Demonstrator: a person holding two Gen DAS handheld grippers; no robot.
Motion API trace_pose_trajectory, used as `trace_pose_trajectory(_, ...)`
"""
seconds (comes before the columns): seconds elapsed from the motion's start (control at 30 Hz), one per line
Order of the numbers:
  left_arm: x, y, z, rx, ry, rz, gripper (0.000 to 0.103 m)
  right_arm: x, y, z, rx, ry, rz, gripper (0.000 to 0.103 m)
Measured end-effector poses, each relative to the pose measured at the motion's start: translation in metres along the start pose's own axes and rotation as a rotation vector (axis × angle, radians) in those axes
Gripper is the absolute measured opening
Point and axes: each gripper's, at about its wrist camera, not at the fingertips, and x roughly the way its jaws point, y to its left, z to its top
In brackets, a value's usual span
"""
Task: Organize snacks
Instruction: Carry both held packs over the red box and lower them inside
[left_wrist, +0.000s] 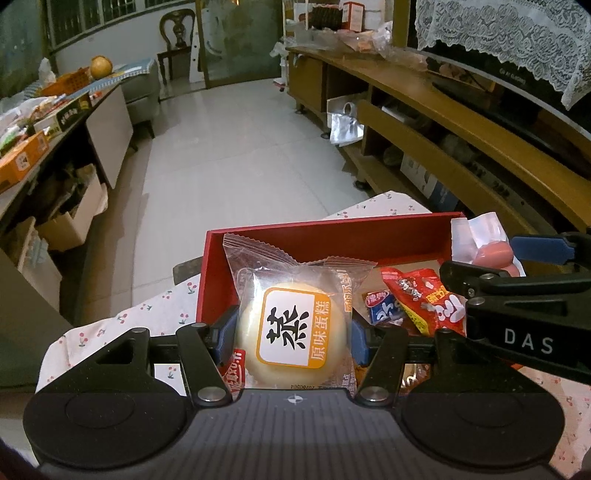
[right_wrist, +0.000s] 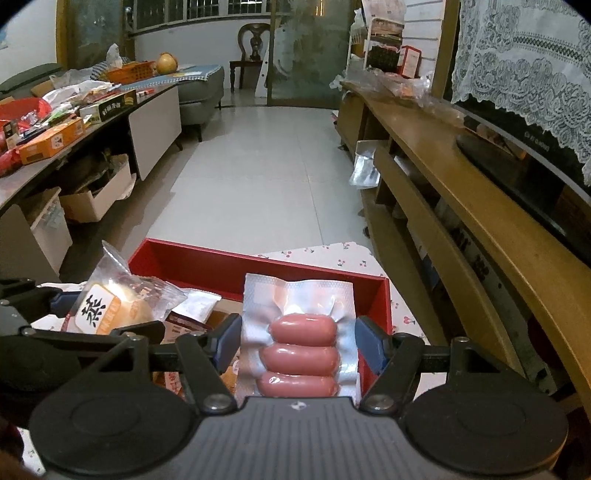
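Both grippers are carrying snacks over the red box (left_wrist: 369, 236). Left gripper (left_wrist: 293, 330) is clamping a wrapped cake (left_wrist: 293, 328) across its width, blue pads pressing on either side of the round bun, the crimped wrapper end pointing away toward the box's far wall. Right gripper (right_wrist: 297, 341) is standing wider, its pads bearing on the side edges of a sausage pack (right_wrist: 299, 343), three sausages lying crosswise between the fingers. In the box, red and blue packets (left_wrist: 417, 302) are already lying beneath the two tools. The cake is hanging toward the box's left half, the sausages toward its right wall, so each hand is nearer its own side. A release straight down should land both inside, judging by the overlap.
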Motion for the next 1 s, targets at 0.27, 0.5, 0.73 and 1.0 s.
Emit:
trace_pose_trajectory(0.27, 0.010, -0.001, 0.001, 0.002, 0.019, 0.013, 0.064, 0.012, -0.001, 0.002, 0.000, 0.028, 0.000, 0.089)
trace_pose_trajectory(0.5, 0.021, -0.001, -0.001, 0.002, 0.040, 0.027, 0.064, 0.026, 0.000, 0.003, 0.006, 0.058, 0.008, 0.089)
trace_pose_trajectory(0.73, 0.033, 0.002, -0.004, 0.001, 0.064, 0.050, 0.065, 0.043, 0.001, 0.001, 0.008, 0.092, 0.021, 0.089)
trace_pose_trajectory(1.0, 0.040, 0.004, -0.006, -0.001, 0.077, 0.063, 0.065, 0.052, 0.003, -0.001, 0.010, 0.112, 0.032, 0.090)
